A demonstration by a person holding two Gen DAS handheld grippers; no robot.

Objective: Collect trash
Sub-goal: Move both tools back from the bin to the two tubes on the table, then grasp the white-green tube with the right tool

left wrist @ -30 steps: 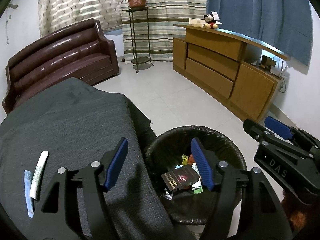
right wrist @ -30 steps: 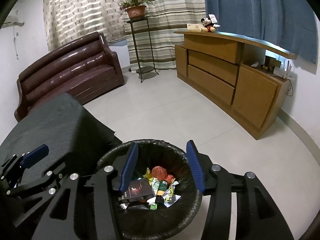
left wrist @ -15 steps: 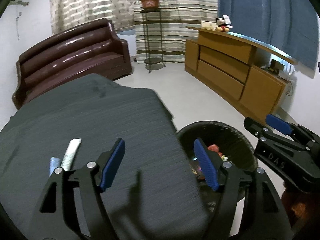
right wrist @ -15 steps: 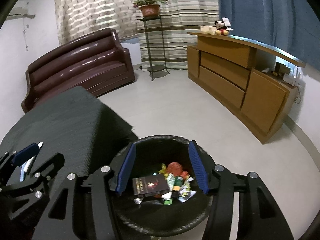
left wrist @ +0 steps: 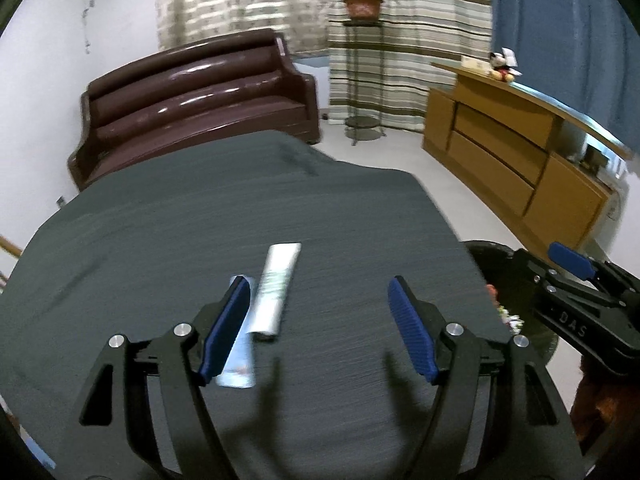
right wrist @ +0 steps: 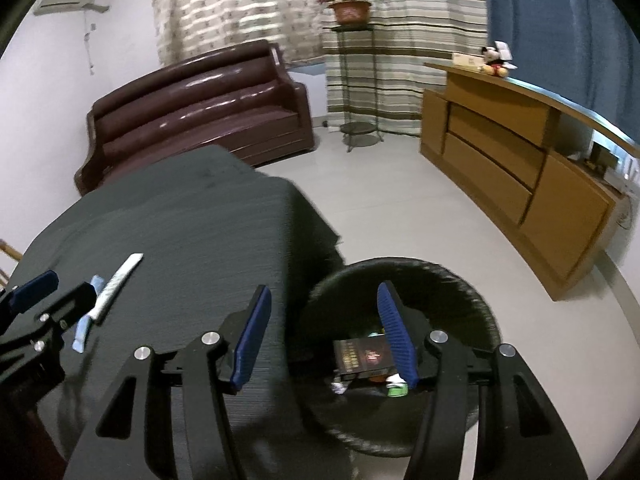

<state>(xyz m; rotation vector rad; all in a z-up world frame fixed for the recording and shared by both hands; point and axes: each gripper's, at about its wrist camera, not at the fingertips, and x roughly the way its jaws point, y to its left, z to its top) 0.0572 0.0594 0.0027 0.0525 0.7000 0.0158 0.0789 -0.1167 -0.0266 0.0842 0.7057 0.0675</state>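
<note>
Two wrappers lie on the dark table cloth [left wrist: 200, 220]: a silver-white stick wrapper [left wrist: 276, 292] and a pale blue one [left wrist: 240, 360] beside it, partly behind my left finger. They also show in the right wrist view, the silver wrapper [right wrist: 116, 284] and the blue wrapper [right wrist: 84, 328]. My left gripper [left wrist: 320, 332] is open and empty above the table, just right of the wrappers. My right gripper [right wrist: 324, 336] is open and empty over the table edge and the black trash bin [right wrist: 400, 276], which holds a dark box [right wrist: 360, 356] and other litter.
The bin [left wrist: 492, 256] stands on the floor at the table's right side. A brown sofa [left wrist: 192, 100] is behind the table, a plant stand [left wrist: 362, 80] at the back, a wooden counter [left wrist: 512, 152] on the right.
Both grippers have swung left, away from the bin and over the table. The wrappers now sit near my left gripper's left finger. Both stay open.
</note>
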